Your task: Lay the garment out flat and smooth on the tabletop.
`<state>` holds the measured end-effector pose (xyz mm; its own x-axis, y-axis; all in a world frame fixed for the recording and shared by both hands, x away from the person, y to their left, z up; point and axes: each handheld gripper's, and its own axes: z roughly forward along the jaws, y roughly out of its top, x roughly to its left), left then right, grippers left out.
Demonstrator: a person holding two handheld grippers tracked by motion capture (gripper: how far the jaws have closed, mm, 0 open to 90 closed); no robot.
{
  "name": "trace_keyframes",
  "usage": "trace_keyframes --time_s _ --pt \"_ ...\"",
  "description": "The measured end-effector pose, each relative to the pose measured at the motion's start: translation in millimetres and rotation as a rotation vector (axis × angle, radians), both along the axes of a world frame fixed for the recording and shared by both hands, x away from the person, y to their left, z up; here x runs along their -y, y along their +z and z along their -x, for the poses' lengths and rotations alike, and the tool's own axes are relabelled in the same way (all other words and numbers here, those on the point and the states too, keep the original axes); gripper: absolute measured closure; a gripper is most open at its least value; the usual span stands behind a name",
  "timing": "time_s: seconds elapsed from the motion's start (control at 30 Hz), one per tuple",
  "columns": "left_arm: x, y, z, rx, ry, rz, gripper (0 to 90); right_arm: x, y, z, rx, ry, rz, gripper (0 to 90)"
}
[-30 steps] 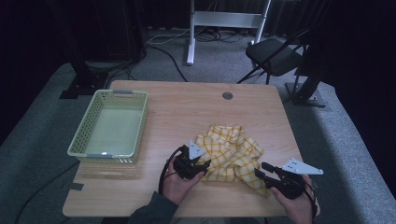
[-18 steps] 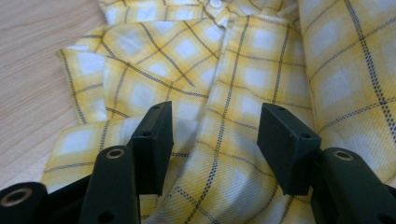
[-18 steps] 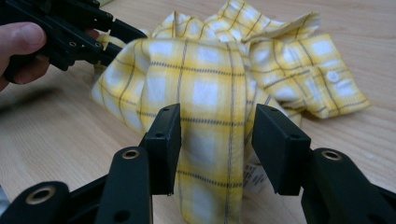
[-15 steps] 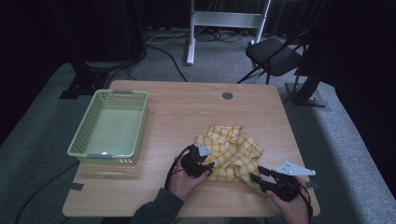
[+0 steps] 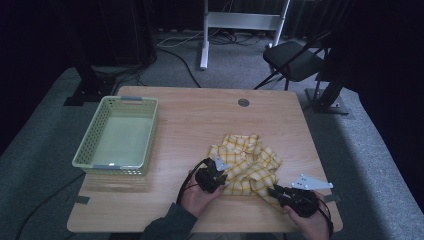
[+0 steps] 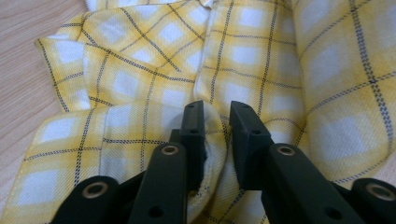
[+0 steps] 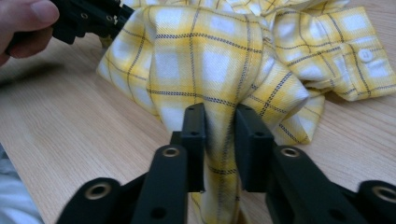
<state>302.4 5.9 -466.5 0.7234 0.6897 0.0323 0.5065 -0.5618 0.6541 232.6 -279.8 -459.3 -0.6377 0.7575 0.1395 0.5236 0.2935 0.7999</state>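
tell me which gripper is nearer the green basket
Left. The left gripper grips the yellow checked shirt at its near left edge, on the side toward the green basket. The right gripper grips the shirt's far side, farther off.

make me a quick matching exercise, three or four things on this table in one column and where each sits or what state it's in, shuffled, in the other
Things:
1. yellow checked shirt
2. green basket
3. left hand-held gripper
4. round grommet

Descriptions:
A. far edge of the table
B. crumpled, near right
C. empty, left side
D. jaws pinching a cloth fold

Pairs: 1-B, 2-C, 3-D, 4-A
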Motion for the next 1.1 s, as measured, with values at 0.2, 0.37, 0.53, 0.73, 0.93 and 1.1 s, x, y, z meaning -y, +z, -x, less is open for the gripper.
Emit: trace_keyframes --time_s 0.2,0.37,0.53,0.73,0.93,1.1 --pt "-3.3 -0.9 -5.4 -0.002 0.023 0.003 80.3 0.2 -0.9 -0.2 0.002 -0.003 0.030 83.6" --pt "-9.3 -1.6 -13.2 0.005 0.057 0.009 80.2 0.3 -0.7 -0.4 0.000 -0.003 0.040 84.4" --pt "-14.0 -2.1 -19.7 0.007 0.089 0.015 80.0 1.1 -0.9 -0.1 -0.001 -0.006 0.041 84.7" --pt "-17.3 -2.7 -25.0 0.012 0.112 0.026 79.9 3.0 -1.2 2.4 -0.005 -0.009 0.044 84.8" --pt "-18.3 0.8 -21.7 0.012 0.108 0.023 81.4 6.4 -1.4 8.0 -0.008 -0.008 0.047 84.9" --pt "-20.6 10.5 -12.0 0.027 0.094 0.041 82.5 10.2 -1.1 13.1 -0.010 -0.013 0.042 84.5"
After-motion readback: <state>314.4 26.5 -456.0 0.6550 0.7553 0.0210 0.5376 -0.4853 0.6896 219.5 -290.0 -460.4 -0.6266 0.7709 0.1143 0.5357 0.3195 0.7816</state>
